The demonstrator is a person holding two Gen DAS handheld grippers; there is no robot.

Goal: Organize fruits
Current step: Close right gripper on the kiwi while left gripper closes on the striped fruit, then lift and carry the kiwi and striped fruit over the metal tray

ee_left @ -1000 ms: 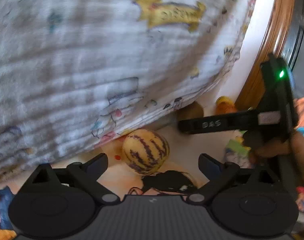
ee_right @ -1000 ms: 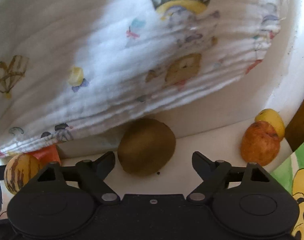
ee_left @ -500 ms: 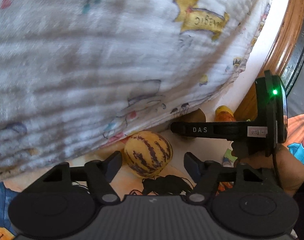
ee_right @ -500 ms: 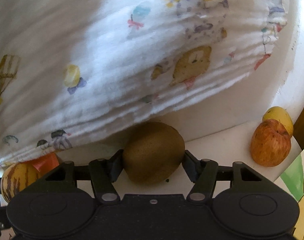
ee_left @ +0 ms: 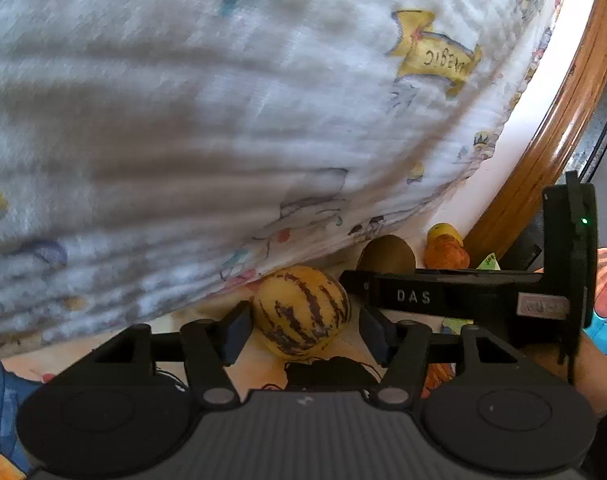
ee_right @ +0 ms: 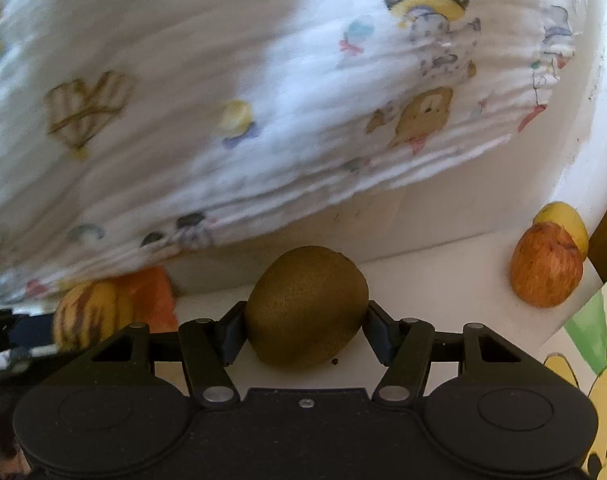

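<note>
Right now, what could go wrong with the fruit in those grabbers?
1. The right gripper, whose jaws have just been closing, pinches the round kiwi only at its sides, so it might slip out when lifted.
2. The left gripper has just been closing around the striped fruit, but a gap shows at one pad, so the fruit may roll away.
3. The cloth hangs close above both fruits and could snag.

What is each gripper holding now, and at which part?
Right gripper: kiwi, at its two sides. Left gripper: around the striped fruit, right pad not touching.
</note>
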